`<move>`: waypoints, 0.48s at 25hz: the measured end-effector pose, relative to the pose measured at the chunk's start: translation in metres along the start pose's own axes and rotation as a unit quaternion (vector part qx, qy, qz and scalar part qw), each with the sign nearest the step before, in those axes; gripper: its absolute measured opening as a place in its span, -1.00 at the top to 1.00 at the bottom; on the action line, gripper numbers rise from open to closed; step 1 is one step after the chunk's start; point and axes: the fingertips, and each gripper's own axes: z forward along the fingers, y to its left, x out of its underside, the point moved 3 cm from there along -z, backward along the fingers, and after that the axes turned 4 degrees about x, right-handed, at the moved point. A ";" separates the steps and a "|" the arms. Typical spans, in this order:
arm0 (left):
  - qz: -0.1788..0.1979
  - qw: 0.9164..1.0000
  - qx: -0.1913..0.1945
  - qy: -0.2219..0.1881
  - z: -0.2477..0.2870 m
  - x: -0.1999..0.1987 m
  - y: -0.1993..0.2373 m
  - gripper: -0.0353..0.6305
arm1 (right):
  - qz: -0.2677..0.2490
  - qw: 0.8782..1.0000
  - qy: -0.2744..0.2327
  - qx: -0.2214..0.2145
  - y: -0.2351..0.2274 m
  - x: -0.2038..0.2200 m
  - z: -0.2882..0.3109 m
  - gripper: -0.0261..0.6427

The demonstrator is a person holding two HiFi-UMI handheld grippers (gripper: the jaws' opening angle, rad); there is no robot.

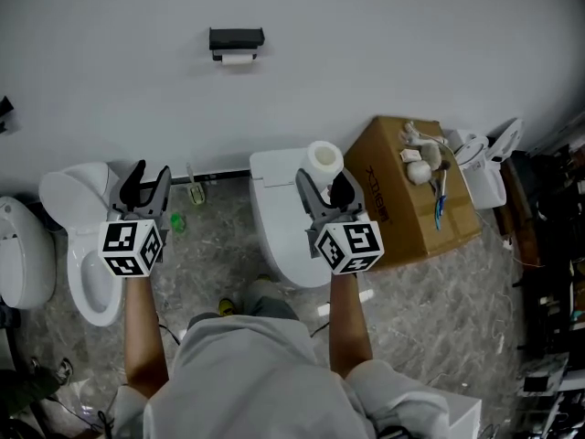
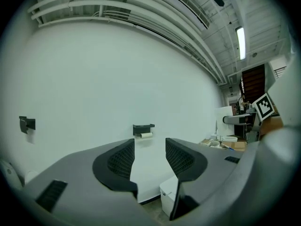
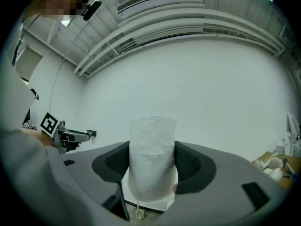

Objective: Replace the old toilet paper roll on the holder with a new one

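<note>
A black holder (image 1: 236, 37) hangs on the white wall, with a thin, nearly used-up roll (image 1: 238, 58) under it. The left gripper view shows the same holder (image 2: 143, 126) and old roll (image 2: 146, 135) far ahead, just above the jaws. My right gripper (image 1: 326, 193) is shut on a full white toilet paper roll (image 1: 324, 160), held upright above the closed toilet; that new roll (image 3: 151, 156) fills the gap between the pads. My left gripper (image 1: 146, 186) is open and empty, over the open toilet at the left.
A toilet with its lid down (image 1: 279, 222) stands below my right gripper, an open toilet (image 1: 87, 245) at the left. A cardboard box (image 1: 416, 195) with small items on top sits at the right, next to a white appliance (image 1: 483, 167). Dark clutter (image 1: 553, 245) lines the right edge.
</note>
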 end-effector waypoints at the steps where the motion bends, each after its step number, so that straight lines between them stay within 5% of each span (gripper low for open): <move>1: 0.001 1.000 0.003 -0.001 0.009 -0.001 0.004 0.28 | 0.000 1.000 -0.001 0.002 -0.002 0.000 0.008 0.08; 12: 0.003 1.000 0.016 0.015 0.134 0.000 0.036 0.27 | 0.007 1.000 0.006 0.008 -0.064 0.014 0.115 0.07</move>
